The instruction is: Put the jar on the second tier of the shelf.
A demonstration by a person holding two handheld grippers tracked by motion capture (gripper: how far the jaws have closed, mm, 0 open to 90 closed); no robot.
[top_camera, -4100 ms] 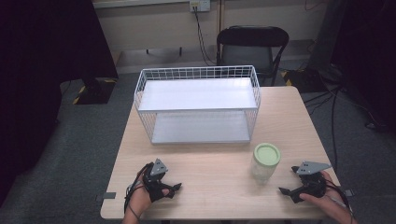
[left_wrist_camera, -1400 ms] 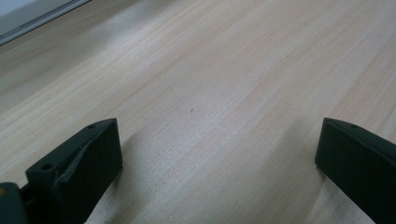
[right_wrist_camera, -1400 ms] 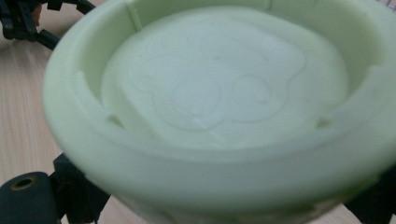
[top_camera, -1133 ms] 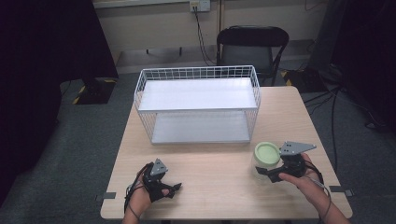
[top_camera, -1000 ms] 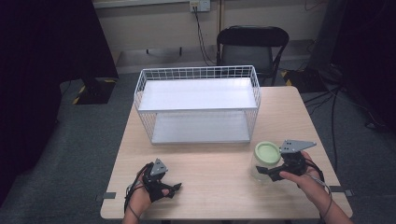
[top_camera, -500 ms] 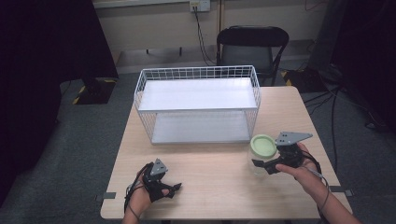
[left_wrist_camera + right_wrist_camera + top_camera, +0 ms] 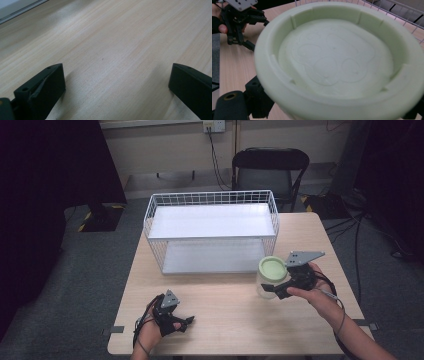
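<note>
My right gripper (image 7: pixel 272 289) has its jaws clamped on the body of the jar (image 7: pixel 271 278), just under its pale green lid (image 7: pixel 273 268). The right gripper view looks down onto that lid (image 7: pixel 337 62) from close above, showing a faint bear-like figure pressed into its sunken top and one black jaw tucked against the jar's lower left side; the high view gives none of that detail, but it shows the jar upright, near the counter's (image 7: pixel 235 320) right side, in front of the right end of the white wire basket (image 7: pixel 212 232). Whether the jar's base touches the counter I cannot tell. My left gripper (image 7: pixel 187 320) rests low on the counter near its front edge, well apart from the jar; the left gripper view shows its jaws spread wide with bare wood grain between them, and a strip of the basket's white base (image 7: pixel 15 7) at the top left corner. The right gripper view also catches my left gripper (image 7: pixel 249 32) beyond the lid's rim. A black chair (image 7: pixel 270 170) stands behind the counter.
</note>
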